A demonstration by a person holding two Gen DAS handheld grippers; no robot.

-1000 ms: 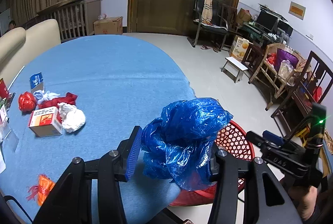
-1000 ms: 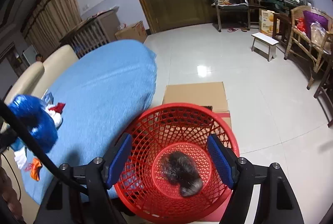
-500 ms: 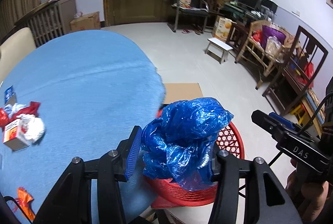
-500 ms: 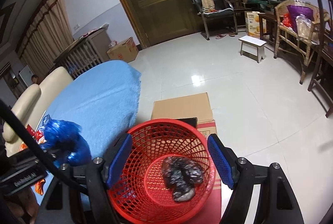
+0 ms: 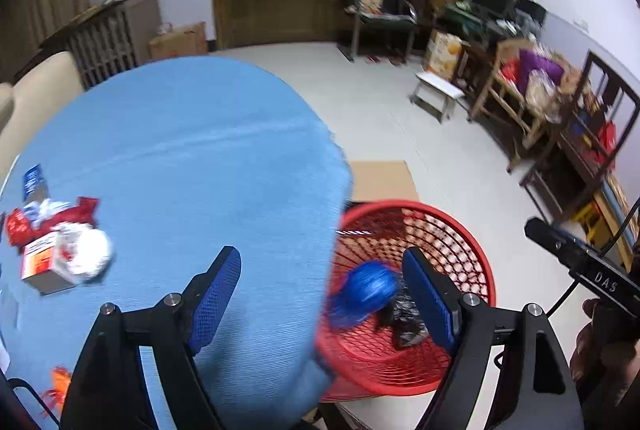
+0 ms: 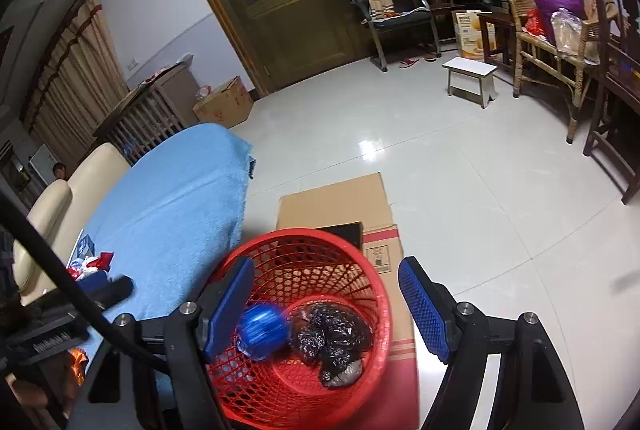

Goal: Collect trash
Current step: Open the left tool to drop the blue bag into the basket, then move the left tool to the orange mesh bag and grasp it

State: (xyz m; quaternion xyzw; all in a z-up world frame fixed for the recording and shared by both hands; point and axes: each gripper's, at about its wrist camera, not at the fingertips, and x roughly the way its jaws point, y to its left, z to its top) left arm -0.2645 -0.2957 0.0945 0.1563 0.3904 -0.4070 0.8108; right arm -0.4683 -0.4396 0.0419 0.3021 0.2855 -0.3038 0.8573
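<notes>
Left wrist: left gripper (image 5: 322, 294) fingers spread, gripping nothing; blue bag (image 5: 366, 290) sitting blurred inside red basket (image 5: 472, 242) beside desk (image 5: 192, 158). Right wrist: right gripper (image 6: 326, 306) fingers released, hovering over basket (image 6: 372, 282); blue bag (image 6: 262, 330) lying beside black bag (image 6: 330, 334).

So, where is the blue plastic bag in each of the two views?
Left wrist view: blue plastic bag, blurred, inside the red basket, lower centre-right.
Right wrist view: it sits lower centre-left, inside the basket.
Shared landmark: the black bag beside it.
</notes>
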